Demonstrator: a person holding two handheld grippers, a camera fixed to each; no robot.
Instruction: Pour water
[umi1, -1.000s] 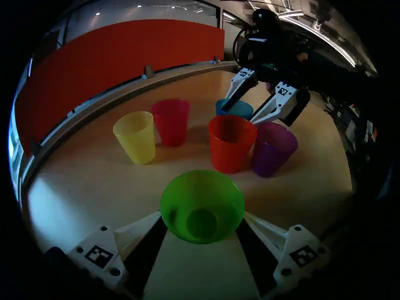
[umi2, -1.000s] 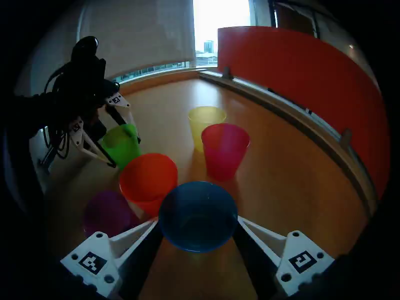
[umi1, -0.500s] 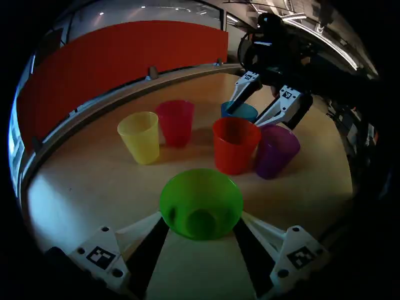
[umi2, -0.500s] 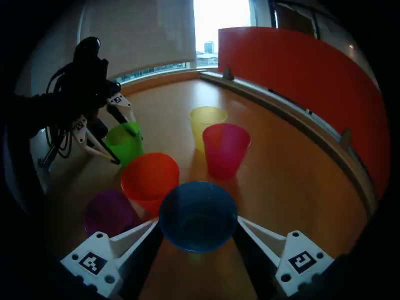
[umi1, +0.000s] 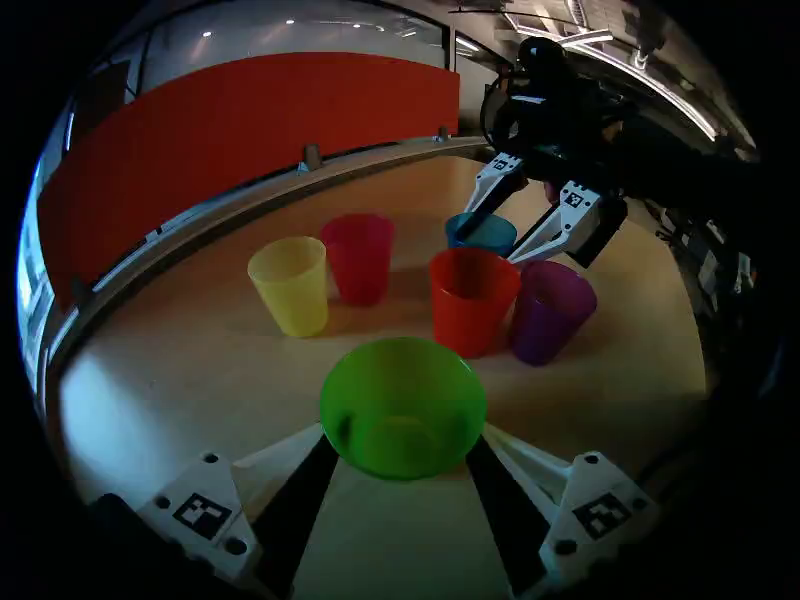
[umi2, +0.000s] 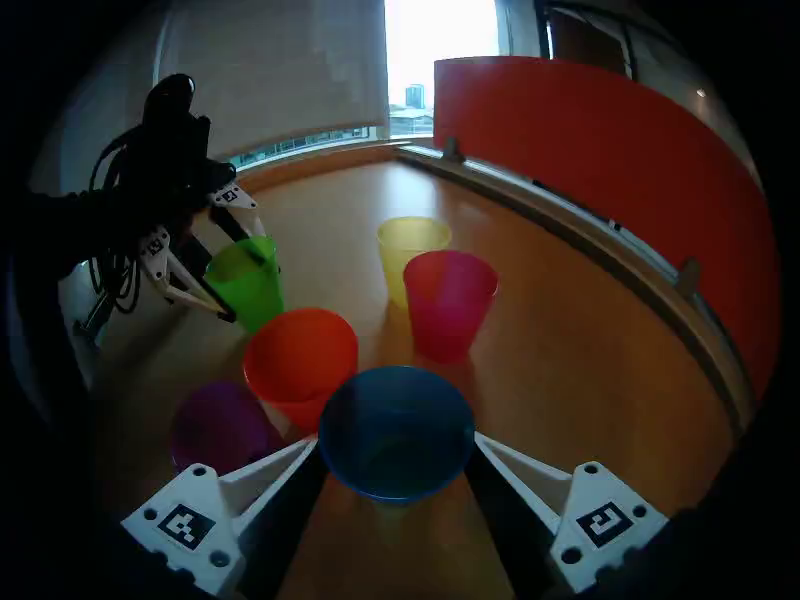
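A green cup (umi1: 403, 405) sits between the fingers of my left gripper (umi1: 403, 440), which is shut on it. In the right gripper view the same green cup (umi2: 245, 282) hangs slightly tilted in the left gripper (umi2: 225, 280), at the far left. My right gripper (umi2: 397, 445) is shut on a blue cup (umi2: 397, 432). Across the table, the left gripper view shows that blue cup (umi1: 482, 232) held by the right gripper (umi1: 515, 218). An orange cup (umi1: 472, 298) stands between the two held cups.
On the wooden table (umi1: 200, 370) also stand a purple cup (umi1: 548, 310), a pink cup (umi1: 360, 255) and a yellow cup (umi1: 290, 285), all close to the orange one. A red partition (umi1: 240, 110) and a rail run along the far edge.
The left gripper has lifted the green cup slightly and tipped it a little. The right gripper with the blue cup has barely moved.
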